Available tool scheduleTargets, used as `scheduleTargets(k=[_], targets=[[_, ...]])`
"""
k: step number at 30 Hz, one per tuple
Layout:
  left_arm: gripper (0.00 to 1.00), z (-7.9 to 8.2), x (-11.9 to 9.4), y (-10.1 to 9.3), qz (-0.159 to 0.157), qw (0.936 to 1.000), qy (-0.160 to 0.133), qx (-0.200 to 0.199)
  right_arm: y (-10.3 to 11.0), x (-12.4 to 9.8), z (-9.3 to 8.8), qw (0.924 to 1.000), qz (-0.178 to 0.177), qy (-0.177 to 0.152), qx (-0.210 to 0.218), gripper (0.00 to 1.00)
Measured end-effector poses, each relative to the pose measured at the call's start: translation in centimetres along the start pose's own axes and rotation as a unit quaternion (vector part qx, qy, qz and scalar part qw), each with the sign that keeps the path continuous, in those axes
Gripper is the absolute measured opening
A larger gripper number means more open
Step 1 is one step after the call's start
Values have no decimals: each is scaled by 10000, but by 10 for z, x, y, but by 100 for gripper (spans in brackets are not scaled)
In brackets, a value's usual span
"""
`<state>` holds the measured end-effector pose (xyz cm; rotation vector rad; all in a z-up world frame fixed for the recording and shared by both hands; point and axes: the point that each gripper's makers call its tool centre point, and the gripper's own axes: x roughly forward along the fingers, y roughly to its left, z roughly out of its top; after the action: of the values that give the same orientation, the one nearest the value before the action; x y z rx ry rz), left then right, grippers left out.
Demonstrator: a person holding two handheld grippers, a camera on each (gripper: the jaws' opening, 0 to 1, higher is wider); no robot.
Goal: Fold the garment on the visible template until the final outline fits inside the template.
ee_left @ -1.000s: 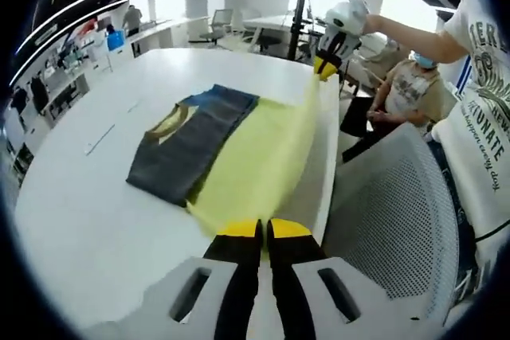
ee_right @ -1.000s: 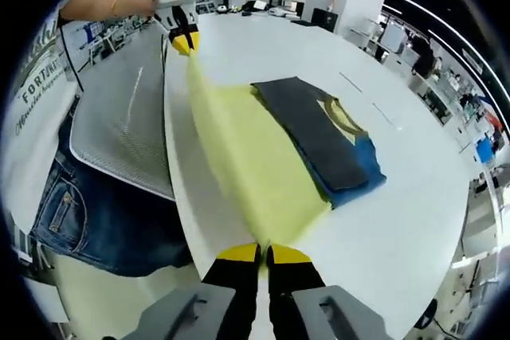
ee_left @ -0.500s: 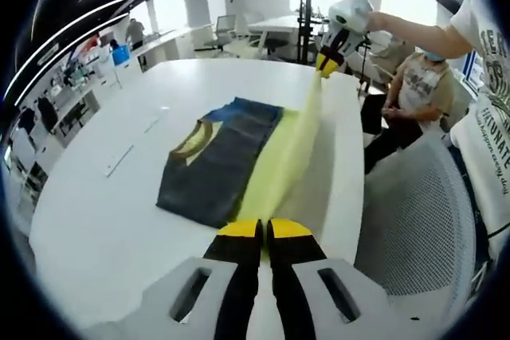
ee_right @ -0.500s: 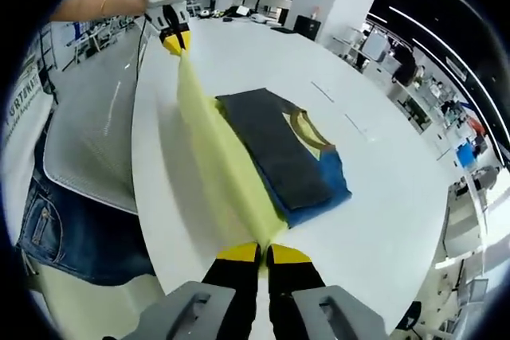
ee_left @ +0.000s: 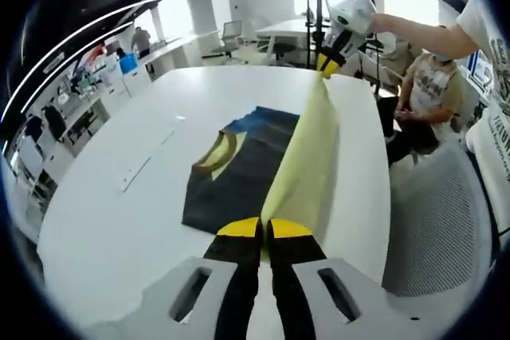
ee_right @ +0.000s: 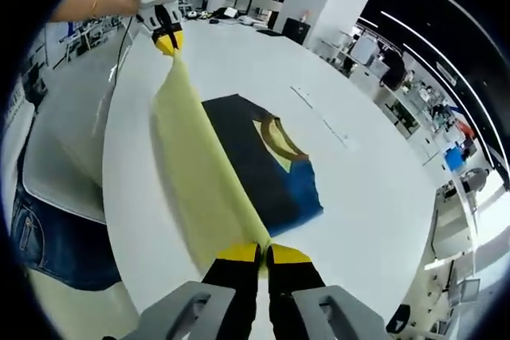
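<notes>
A garment lies on the white table (ee_left: pixel 111 228). Its dark grey part (ee_left: pixel 239 177) lies flat, with a blue band and a yellow-brown neckline (ee_left: pixel 213 153). Its yellow part (ee_left: pixel 303 165) is raised off the table and stretched taut between both grippers. My left gripper (ee_left: pixel 265 232) is shut on one corner of that yellow edge; my right gripper (ee_left: pixel 328 65) pinches the far corner. In the right gripper view, my right gripper (ee_right: pixel 264 254) is shut on the yellow cloth (ee_right: pixel 195 173), the left gripper (ee_right: pixel 166 41) holds its other end, and the dark part (ee_right: pixel 247 157) lies beside the blue band (ee_right: pixel 303 193).
A grey mesh chair (ee_left: pixel 446 228) stands against the table's near edge, with a seated person (ee_left: pixel 426 85) behind it. A thin pale strip (ee_left: pixel 135 173) lies on the table beyond the garment. Desks and office chairs fill the room's background. The person's jeans (ee_right: pixel 40 236) show beside the table.
The yellow edge has risen from nearly flat to a steep sheet and swung toward the dark part. Both cameras moved inward over the table, so the chair has slid to the side.
</notes>
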<state>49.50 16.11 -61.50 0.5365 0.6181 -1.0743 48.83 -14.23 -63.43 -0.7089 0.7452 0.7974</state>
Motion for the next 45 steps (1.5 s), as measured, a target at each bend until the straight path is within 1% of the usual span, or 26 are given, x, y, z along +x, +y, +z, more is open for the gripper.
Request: scheduleTargets(k=[4,6,8,12,14,16,17,18,20,24,29,32,35,37,40,42,45], targets=[[0,0,2,10,-11,10000,47,0,-11,7,7,10000,-40,-7,-41,0],[0,-1,3,14,4,9999,96,106,-15,10,10,10000,-59,-6,-76,0],[0,0,5,19,14,9999,122,61,-20,13,13,9999,-84,-1,-94,0],[0,3,7,31,102,9999,98,98,-31,18,19,9998,-177,22,-112,0],[0,5,8,38,133,9999,61,39,-38,20,22,9996,-242,30,-106,0],[0,7,10,47,224,9996,57,144,-44,22,26,9994,-310,20,-169,0],[0,10,11,53,337,9991,45,268,-49,23,29,9991,-358,11,-203,0],[0,11,12,57,370,9988,37,330,-52,25,30,9989,-401,29,-248,0],[0,12,15,61,363,9989,42,294,-59,28,33,9986,-447,60,-269,0],[0,16,20,78,520,9981,37,331,-70,34,38,9977,-571,100,-350,0],[0,20,25,96,623,9975,30,339,-84,39,44,9960,-732,156,-484,0],[0,24,28,108,747,9966,35,338,-93,44,49,9953,-837,186,-449,0],[0,26,34,116,815,9960,42,356,-104,49,51,9941,-985,242,-387,0],[0,25,37,121,846,9958,57,351,-109,53,53,9936,-1041,276,-336,0],[0,21,47,130,848,9961,92,216,-115,62,51,9931,-1069,380,-295,0],[0,19,54,134,845,9961,122,205,-117,68,48,9921,-1070,533,-389,0],[0,12,65,140,865,9958,239,182,-119,80,46,9908,-1068,637,-525,0]])
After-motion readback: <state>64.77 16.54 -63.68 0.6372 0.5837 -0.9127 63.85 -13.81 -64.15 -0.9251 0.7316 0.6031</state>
